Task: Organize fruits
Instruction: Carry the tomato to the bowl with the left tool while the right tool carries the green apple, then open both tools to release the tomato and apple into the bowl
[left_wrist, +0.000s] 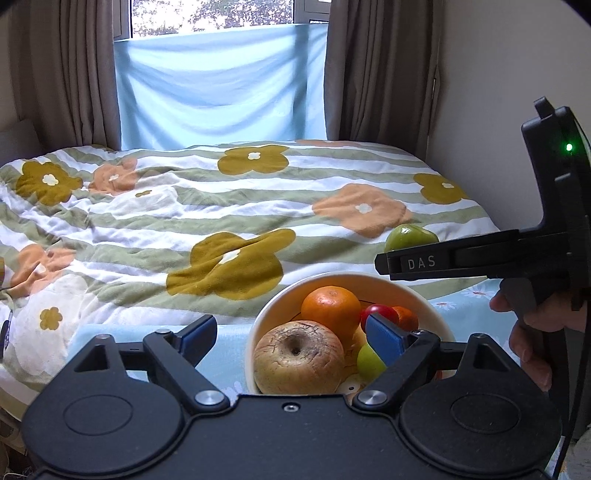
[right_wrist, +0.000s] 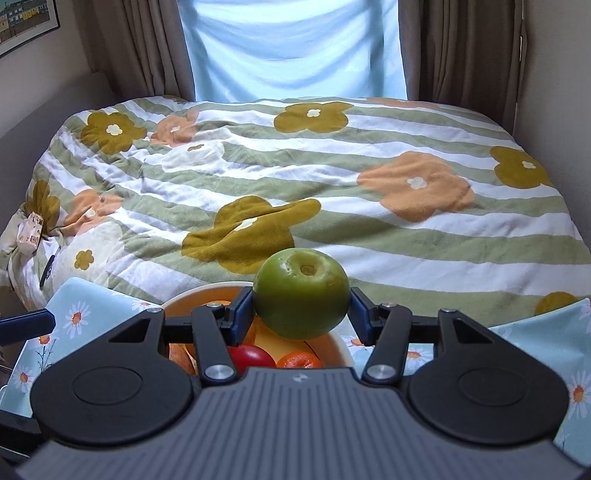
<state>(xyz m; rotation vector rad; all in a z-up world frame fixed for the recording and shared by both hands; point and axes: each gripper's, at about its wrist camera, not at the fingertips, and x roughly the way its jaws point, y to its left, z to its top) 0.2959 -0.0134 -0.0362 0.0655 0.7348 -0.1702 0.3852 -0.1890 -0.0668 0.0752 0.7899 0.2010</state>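
Behind, a flowered bed (right_wrist: 332, 177). Right hand-held gripper (right_wrist: 301, 308) clamps the green apple (right_wrist: 301, 295) across its middle, apparently above the bowl (right_wrist: 340, 350); firm, smooth, likely slippery. Left hand-held gripper (left_wrist: 291, 336) gapes, empty.

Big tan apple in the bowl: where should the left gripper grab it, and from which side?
Grip the tan apple across its widest middle, coming from above: it sits stem dimple up, and the bowl wall and orange crowd its flanks. The left gripper is open; the right gripper holds the green apple.
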